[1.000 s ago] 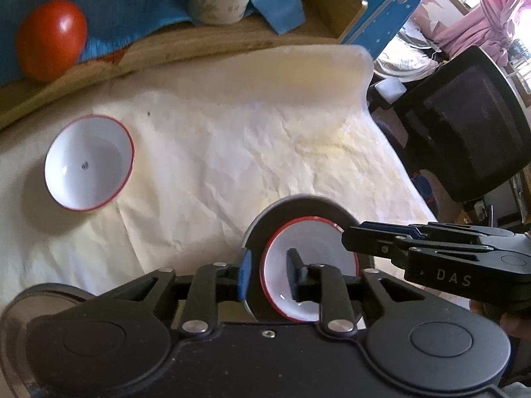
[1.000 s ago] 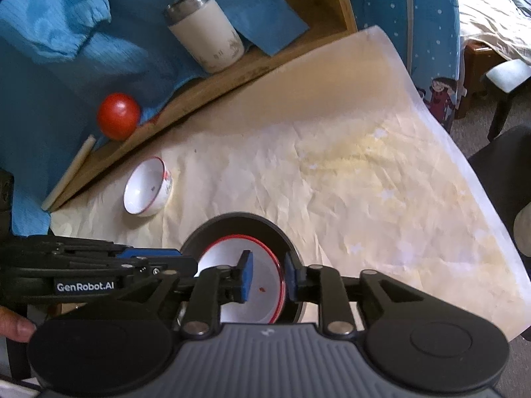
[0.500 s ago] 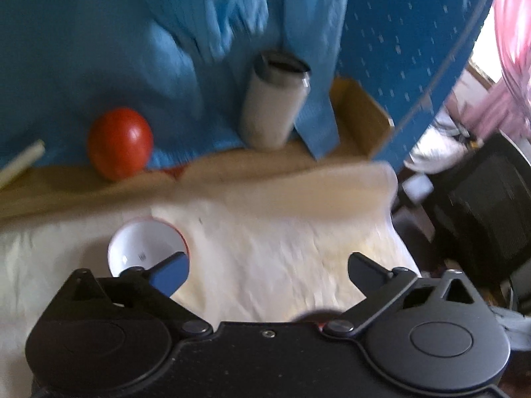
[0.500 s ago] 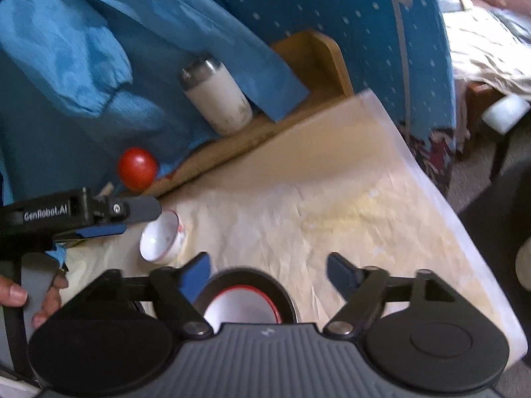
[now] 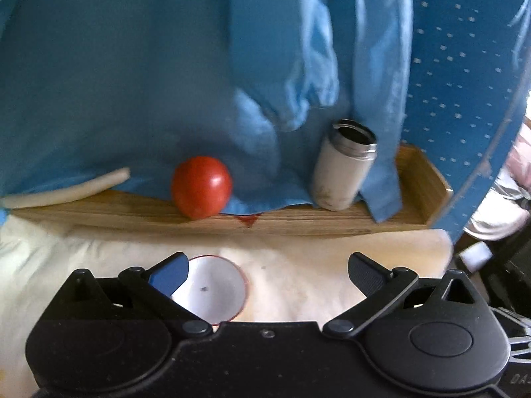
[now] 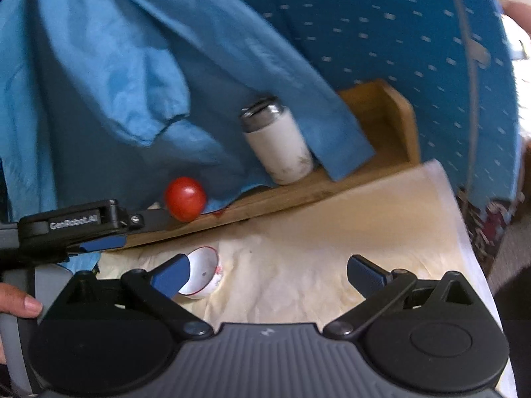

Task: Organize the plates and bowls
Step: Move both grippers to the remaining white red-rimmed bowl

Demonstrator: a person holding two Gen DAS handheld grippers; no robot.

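On the cream paper-covered surface, a small white bowl with a red rim was seen resting upright, in front of the raised wooden ledge. From the left wrist view the bowl lay just beyond the blue-padded finger of the left gripper, partly hidden by it; no contact between pad and bowl could be confirmed. The fingers of the left gripper were spread wide, with nothing held between them. In the right wrist view the same bowl was seen tilted in appearance, with a red mark on its outer wall, again behind the left-hand finger of the right gripper. The fingers of the right gripper were likewise wide apart and empty, and had just been opening. The left gripper was also visible at the left edge of that view, side on, held by a hand of which a thumb was seen. On the ledge a red tomato was noted beside blue cloth, with a white steel-rimmed tumbler standing tilted well to its right and a pale stick-like object lying to its left. No plate was visible in either view. Both views were slightly blurred.
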